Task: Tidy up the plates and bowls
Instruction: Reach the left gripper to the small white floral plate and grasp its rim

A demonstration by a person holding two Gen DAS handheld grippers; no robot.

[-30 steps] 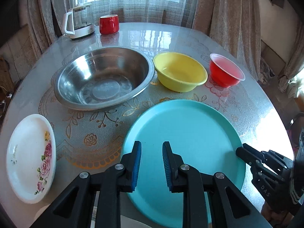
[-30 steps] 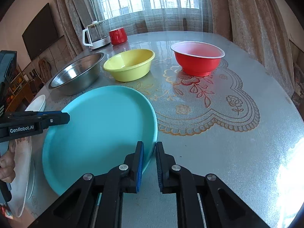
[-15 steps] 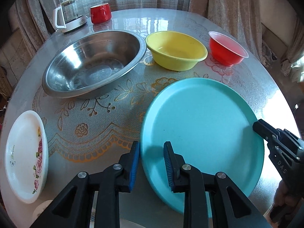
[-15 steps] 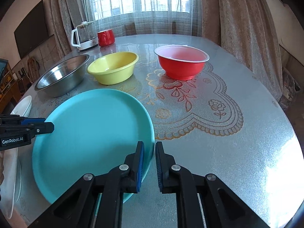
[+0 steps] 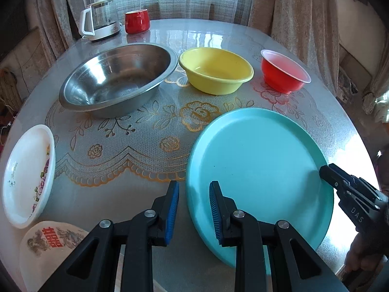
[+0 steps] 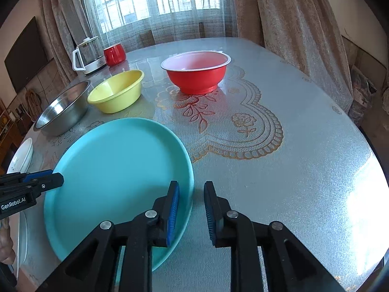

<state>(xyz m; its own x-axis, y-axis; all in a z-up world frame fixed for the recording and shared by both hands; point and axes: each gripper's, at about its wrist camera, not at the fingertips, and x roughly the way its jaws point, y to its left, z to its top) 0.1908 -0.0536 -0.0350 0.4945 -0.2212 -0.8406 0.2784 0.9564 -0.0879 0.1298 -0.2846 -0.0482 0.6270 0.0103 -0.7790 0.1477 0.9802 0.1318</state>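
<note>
Between the opening right gripper jaws sits the teal plate rim (pads clear); left gripper, narrow, straddles its opposite edge—release evenly.

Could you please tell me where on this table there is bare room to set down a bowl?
The widest free patch lies right of the teal plate and the red bowl, out to the table edge. A smaller patch sits between the teal plate and the steel bowl. The far row and left edge are crowded.

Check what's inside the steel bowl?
Nothing shows inside the steel bowl: left wrist view shows bare metal and reflections across its floor. Its near inner wall is hidden behind its own rim, so that strip is unconfirmed.
</note>
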